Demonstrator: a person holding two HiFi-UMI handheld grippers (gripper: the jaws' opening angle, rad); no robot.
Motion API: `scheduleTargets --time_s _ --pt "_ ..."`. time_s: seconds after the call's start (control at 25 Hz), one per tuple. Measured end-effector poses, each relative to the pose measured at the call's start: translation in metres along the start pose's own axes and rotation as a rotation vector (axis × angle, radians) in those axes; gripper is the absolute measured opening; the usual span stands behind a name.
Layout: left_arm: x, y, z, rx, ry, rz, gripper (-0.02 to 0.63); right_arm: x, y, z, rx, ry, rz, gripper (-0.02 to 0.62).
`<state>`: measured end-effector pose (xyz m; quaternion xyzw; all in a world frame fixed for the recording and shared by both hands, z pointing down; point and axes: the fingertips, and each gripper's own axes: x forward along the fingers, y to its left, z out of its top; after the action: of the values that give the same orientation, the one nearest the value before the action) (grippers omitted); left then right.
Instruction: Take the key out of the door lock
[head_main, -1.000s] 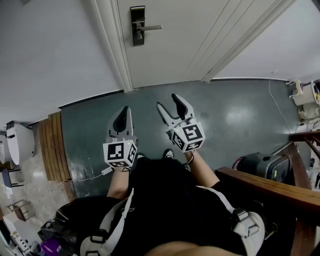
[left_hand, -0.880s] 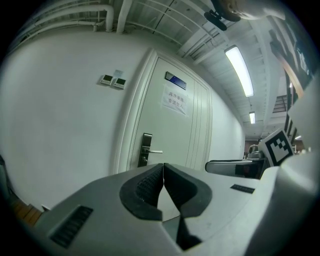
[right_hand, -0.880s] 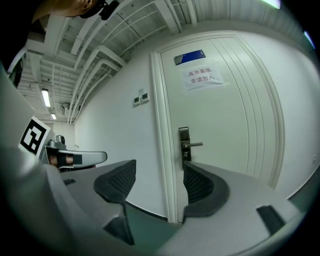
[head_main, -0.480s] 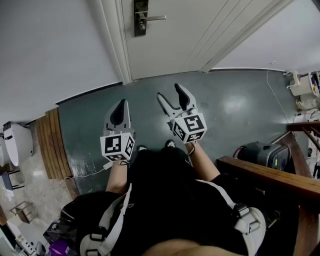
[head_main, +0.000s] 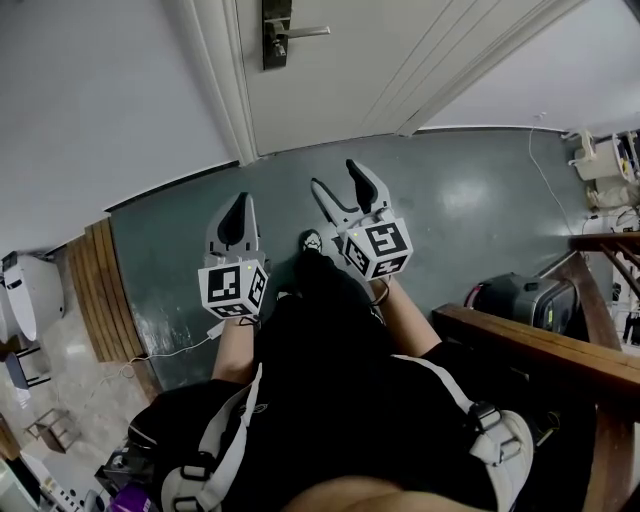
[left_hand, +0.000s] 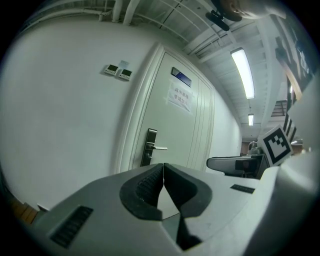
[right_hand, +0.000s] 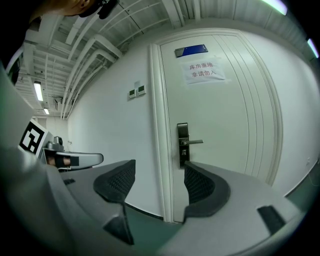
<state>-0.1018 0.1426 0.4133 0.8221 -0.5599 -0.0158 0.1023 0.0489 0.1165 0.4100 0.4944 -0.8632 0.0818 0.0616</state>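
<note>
nearest, the left tongs (head_main: 241, 200) are clenched on nothing; in the left gripper view their ribbed pads (left_hand: 145, 185) meet along one line. just beside them the right tongs (head_main: 334, 174) stand released. their jaws have just been opening, and the right gripper view shows only air between the two pads (right_hand: 116, 182). both hang over the dark green floor (head_main: 470, 220), well apart from the door (head_main: 400, 70).

beyond the floor, on the door's edge by the frame, sits the door lock (right_hand: 183, 145), a dark upright plate with a lever handle (right_hand: 195, 142) sticking out to one side. just under the lever a small pale bit shows against the plate. that is likely the key (right_hand: 183, 151), though it is too small to tell its shape or how it is turned.

a key like this should be light, stiff metal, thin and a little slippery, held in the cylinder only by friction. the place to take hold is its flat head, one pad on each broad face, clear of the lever above. if it sits turned, it would probably need bringing back to the position where it can slide out. the pull should then go straight along its shaft, since a slanted tug could jam or bend it. the released right tongs look the better placed for that.
</note>
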Motion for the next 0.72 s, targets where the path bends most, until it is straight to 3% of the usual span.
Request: scheduleTargets --time_s 0.72 --pt "0.171 0.033 0.017 0.014 0.047 0.038 0.025 0.136 -0.100 0.029 0.069 0.007 0.093 0.307"
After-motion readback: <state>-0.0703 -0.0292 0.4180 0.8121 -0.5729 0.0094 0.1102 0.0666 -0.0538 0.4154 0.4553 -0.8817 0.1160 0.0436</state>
